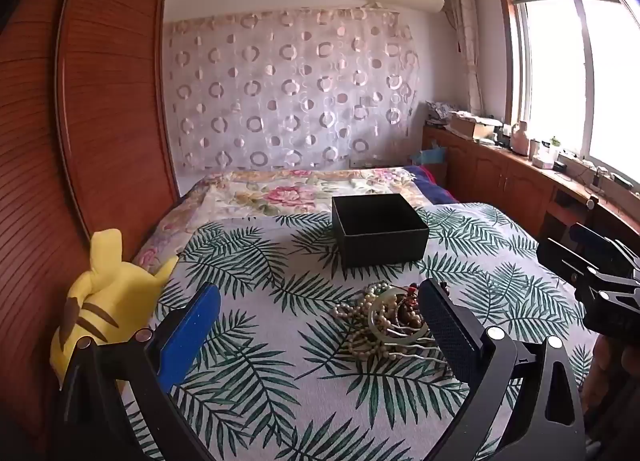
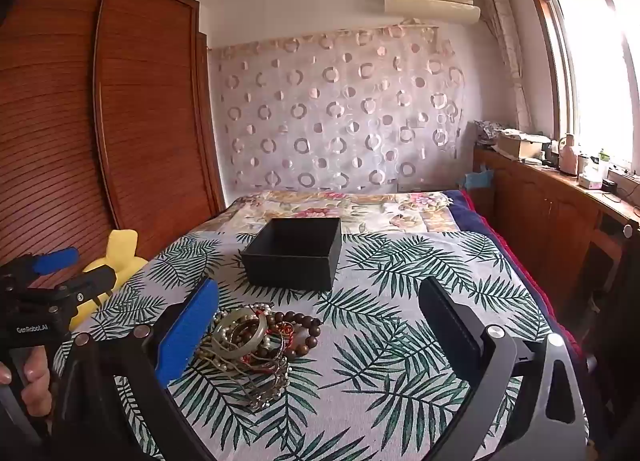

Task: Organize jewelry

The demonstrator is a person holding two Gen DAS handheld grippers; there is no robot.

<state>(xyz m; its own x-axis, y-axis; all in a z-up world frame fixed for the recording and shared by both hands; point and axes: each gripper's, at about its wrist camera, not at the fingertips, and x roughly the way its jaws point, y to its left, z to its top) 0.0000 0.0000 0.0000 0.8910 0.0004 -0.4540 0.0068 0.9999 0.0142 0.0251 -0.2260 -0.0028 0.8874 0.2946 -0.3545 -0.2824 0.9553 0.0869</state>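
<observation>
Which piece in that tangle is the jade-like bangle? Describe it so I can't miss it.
Start at the open black box on the leaf-print cloth; the jewelry pile lies just in front of it. The bangle rests on top of the pile: one smooth, pale green solid ring, where its neighbours are strings of pearls or brown wooden beads.

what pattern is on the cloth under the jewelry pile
Green palm or fern leaves on a light cloth, clearest in the right wrist view around the jewelry pile.

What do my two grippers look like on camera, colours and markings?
Both match: black angular frames with silver round bolts. Each left gripper and right gripper has one blue-padded finger and one black textured finger. White "GenRobot.AI" lettering marks the left gripper's body; bare fingertips grip its handle.
</observation>
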